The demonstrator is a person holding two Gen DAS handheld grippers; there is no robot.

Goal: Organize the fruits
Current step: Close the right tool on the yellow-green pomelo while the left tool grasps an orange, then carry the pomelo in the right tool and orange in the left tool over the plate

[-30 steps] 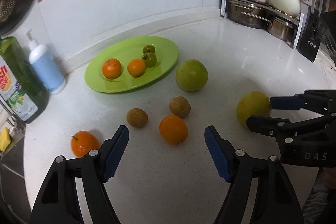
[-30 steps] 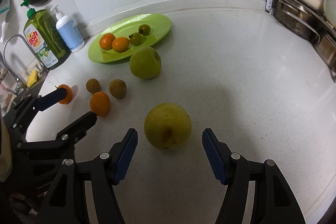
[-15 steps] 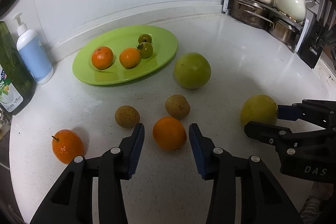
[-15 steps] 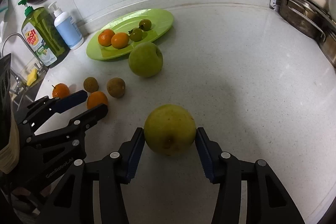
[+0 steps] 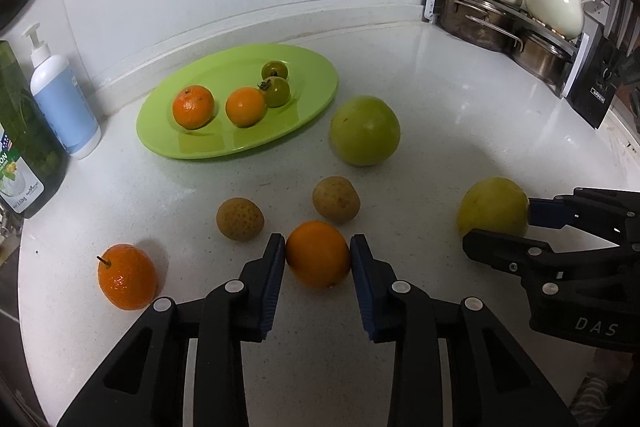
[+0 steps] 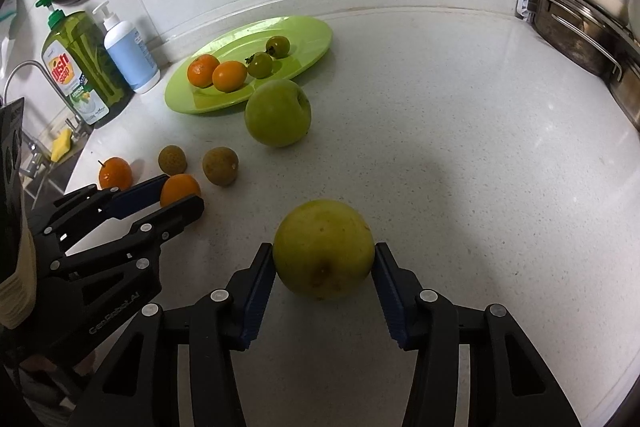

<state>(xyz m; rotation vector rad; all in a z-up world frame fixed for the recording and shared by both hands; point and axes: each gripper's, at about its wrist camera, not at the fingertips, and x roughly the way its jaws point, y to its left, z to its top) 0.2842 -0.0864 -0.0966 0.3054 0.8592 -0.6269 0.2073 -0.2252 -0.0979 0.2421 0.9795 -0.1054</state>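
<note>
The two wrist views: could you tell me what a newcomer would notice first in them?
Probably the two tongs, each closed on a fruit on the white counter: the left tongs on an orange, the right tongs on a yellow-green apple. Behind them a bright green plate holds four small fruits.
</note>
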